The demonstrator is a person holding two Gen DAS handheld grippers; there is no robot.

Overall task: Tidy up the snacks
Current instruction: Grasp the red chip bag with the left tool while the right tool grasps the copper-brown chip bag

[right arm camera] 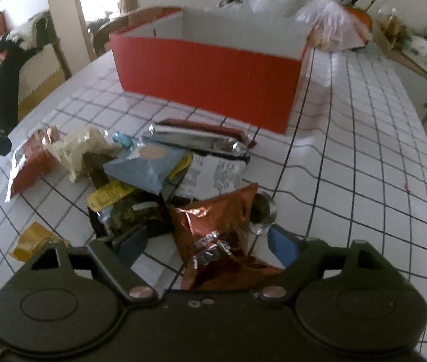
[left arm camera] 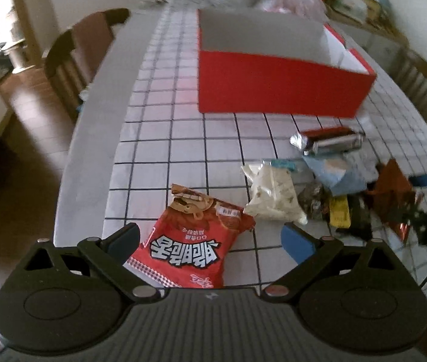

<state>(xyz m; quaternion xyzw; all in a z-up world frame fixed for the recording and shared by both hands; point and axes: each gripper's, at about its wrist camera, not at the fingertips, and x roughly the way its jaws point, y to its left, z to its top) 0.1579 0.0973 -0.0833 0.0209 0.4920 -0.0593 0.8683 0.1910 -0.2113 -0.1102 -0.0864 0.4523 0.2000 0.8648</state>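
The grid-patterned white desk point(left arm camera: 183, 126) carries everything, and the biggest thing on it is one red cardboard box with a pale inside point(left arm camera: 277, 87), open-topped, standing at the far side and showing no snacks inside from either view. It appears to be where the snacks belong, so the step in hand looks like the pick-up: both tongs are angled down over packets, none of which is held.

Between box and tongs lies the loose heap of snacks. Counted where they can be told apart: one red printed noodle-snack bag point(left arm camera: 195, 247), one copper-brown foil bag point(right arm camera: 222, 235), one cream-white crinkled packet point(left arm camera: 274, 196), one grey-blue flat pouch point(right arm camera: 147, 166), one silver foil-ended bar point(left arm camera: 328, 141), one white label-printed packet point(right arm camera: 216, 172), one yellow wrapper in the heap point(right arm camera: 110, 196) and one small mustard-yellow sachet point(right arm camera: 29, 241) lying apart. Darker wrappers under the heap are too overlapped to count.

The left tongs point(left arm camera: 210, 238) stand released, with the red bag between the blue pads but not pressed. The right tongs point(right arm camera: 207, 241) are likewise unclenched, straddling the copper bag without gripping it. The next move, I judge, calls for each pair to sink a little, close gently on its crinkly bag, then lift and carry it over the box wall.
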